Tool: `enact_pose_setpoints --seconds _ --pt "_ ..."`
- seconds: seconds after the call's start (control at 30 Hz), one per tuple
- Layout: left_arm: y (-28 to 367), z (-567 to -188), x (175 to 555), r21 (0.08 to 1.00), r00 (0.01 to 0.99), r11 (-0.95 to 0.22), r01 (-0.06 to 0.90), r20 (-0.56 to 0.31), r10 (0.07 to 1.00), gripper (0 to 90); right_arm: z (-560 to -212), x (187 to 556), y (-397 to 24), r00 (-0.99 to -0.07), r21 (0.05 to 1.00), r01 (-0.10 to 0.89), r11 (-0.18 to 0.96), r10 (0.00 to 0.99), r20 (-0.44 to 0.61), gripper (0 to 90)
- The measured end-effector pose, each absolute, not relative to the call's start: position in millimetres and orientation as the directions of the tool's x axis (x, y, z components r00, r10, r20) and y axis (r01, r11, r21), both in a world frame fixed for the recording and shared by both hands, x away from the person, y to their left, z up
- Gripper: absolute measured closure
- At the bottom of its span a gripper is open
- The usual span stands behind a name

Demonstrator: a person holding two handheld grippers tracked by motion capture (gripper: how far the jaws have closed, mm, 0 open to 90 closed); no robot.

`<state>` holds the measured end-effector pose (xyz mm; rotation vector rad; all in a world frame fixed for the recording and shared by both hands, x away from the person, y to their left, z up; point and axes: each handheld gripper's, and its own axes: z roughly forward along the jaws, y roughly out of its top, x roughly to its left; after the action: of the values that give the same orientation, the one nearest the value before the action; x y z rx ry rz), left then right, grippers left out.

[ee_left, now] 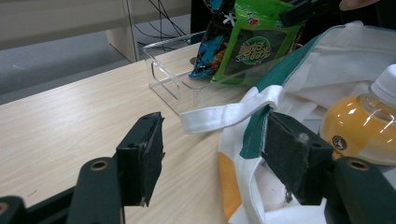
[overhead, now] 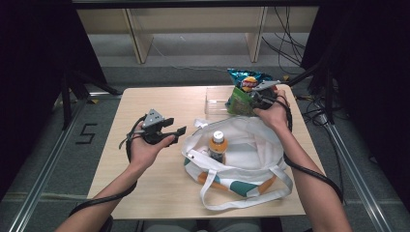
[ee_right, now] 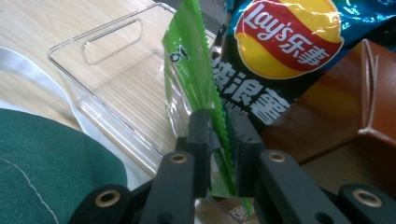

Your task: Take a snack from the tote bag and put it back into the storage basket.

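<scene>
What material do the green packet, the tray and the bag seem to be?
Green packet: thin glossy plastic film, with a serrated, crinkled edge. Tray: clear rigid plastic, probably acrylic; the wood shows through. Bag: white woven cloth, likely cotton canvas, matte and softly folded.

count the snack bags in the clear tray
2. A green snack bag stands at the tray's near side, between the right gripper's jaws; a blue Lay's chip bag stands right behind it. More could be hidden behind them.

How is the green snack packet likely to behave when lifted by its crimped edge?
The green snack packet looks thin and flat, so probably light and floppy, sagging below the pinch. Its glossy film may slip between the right hand-held gripper pads. Leaning on the Lay's chip bag, lifting it might shift that bag.
</scene>
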<state>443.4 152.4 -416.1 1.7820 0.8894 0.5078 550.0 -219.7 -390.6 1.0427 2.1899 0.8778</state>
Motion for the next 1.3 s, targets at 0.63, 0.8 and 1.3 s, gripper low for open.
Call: enact_pose_setpoints --seconds 0.63,0.8,1.3 --pt "151 -417 443 0.925 0.639 -0.185 0.333 -0.077 0.766 36.9 -383 549 -220 -0.556 0.757 0.407 0.511 0.796 -0.238 72.8" --pt "151 -416 443 0.924 0.636 -0.188 0.333 -0.072 0.769 36.9 -383 546 -218 -0.55 0.757 0.43 0.492 0.808 -0.213 70.5" --pt "151 -416 443 0.925 0.635 -0.186 0.332 -0.073 0.769 36.9 -373 536 -218 -0.549 0.797 0.391 0.461 0.811 -0.2 61.9"
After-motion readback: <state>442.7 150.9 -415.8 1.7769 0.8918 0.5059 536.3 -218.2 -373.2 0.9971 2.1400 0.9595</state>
